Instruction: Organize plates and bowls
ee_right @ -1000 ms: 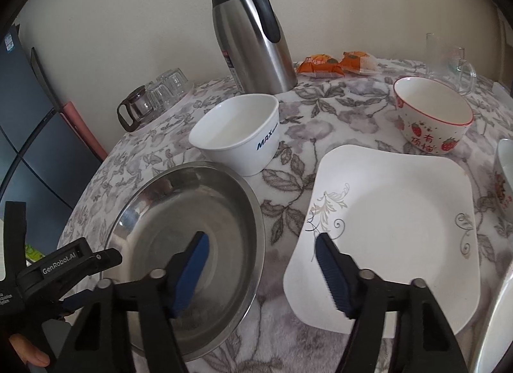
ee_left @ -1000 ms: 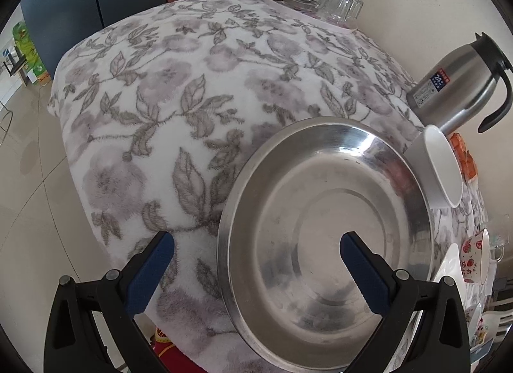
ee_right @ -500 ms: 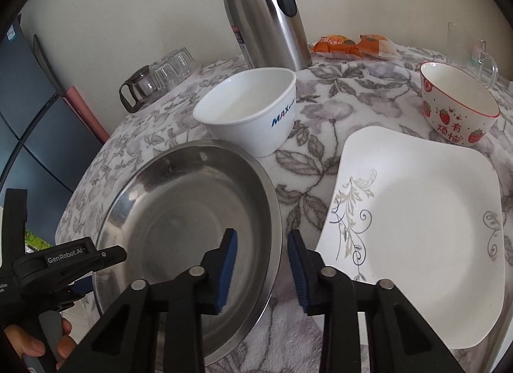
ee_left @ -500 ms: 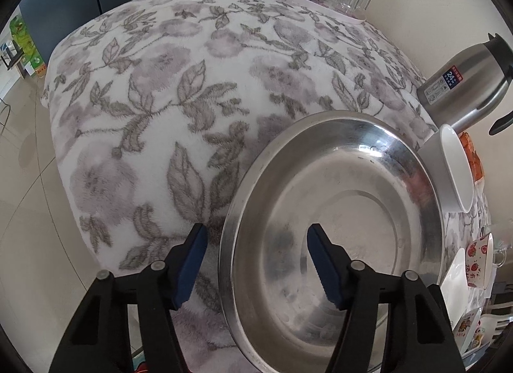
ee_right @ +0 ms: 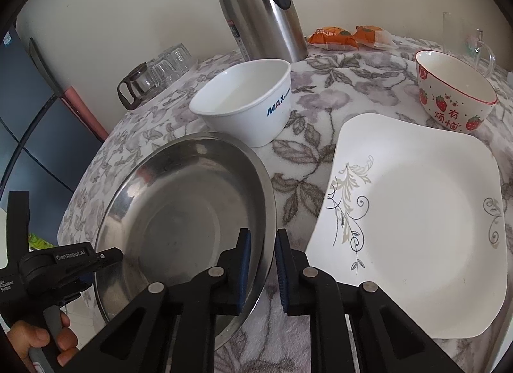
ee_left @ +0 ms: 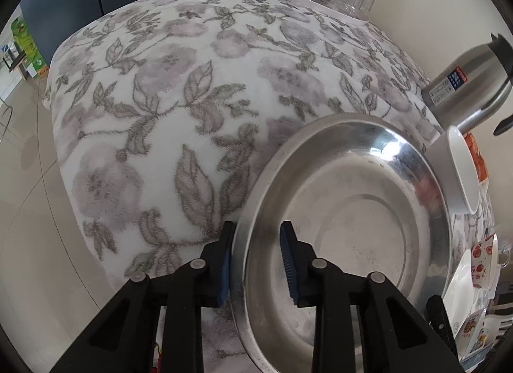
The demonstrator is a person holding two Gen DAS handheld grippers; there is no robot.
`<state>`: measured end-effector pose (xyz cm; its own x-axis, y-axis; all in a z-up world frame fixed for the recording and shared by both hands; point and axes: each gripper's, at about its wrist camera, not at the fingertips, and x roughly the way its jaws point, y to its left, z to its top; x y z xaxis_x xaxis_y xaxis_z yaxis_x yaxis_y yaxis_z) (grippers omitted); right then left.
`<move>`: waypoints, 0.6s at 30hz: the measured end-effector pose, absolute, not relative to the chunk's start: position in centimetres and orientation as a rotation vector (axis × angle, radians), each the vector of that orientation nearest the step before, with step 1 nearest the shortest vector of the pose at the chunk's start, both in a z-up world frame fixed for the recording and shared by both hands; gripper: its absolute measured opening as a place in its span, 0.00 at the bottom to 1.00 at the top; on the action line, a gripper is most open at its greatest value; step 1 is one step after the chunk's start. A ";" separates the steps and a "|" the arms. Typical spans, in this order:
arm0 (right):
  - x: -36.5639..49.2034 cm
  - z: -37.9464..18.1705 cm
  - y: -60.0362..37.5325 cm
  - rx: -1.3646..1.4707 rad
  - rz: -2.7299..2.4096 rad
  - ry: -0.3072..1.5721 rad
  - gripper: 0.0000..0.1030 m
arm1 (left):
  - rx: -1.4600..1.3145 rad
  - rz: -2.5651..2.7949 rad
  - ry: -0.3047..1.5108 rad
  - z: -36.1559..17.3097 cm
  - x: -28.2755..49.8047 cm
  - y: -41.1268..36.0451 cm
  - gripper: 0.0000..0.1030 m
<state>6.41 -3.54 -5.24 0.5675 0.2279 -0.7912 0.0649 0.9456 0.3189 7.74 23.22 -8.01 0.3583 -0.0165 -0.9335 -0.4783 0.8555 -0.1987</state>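
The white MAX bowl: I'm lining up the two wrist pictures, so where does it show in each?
Left wrist: white MAX bowl at the right edge, seen side-on, just past the steel plate.
Right wrist: upper middle, lettering facing the camera, behind the steel plate.
Shared landmark: the steel thermos, standing behind the bowl.

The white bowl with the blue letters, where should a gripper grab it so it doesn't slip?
Probably by the rim. The white bowl stands upright and open, and its body looks too wide for the jaws. Come from above, one finger inside and one outside the near wall, on the side facing the steel pan; the thermos crowds the far side.
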 end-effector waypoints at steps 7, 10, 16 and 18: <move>5.8 -3.9 -3.7 0.341 0.120 0.944 0.16 | -0.477 0.305 1.132 -6.7 7.3 23.5 0.24; 5.6 -3.3 -3.8 0.348 0.135 0.933 0.16 | -0.486 0.294 1.102 -5.8 7.0 23.6 0.24; 5.2 -2.5 -4.2 0.369 0.161 0.927 0.16 | -0.497 0.284 1.081 -4.9 6.8 23.7 0.24; 5.0 -2.3 -4.3 0.370 0.166 0.922 0.16 | -0.501 0.282 1.083 -4.8 6.4 23.8 0.24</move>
<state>5.00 -4.26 -2.27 0.5972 0.2955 -0.7456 0.0175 0.9246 0.3805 6.43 23.76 -4.83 0.4487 -0.0221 -0.8934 -0.4555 0.8545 -0.2499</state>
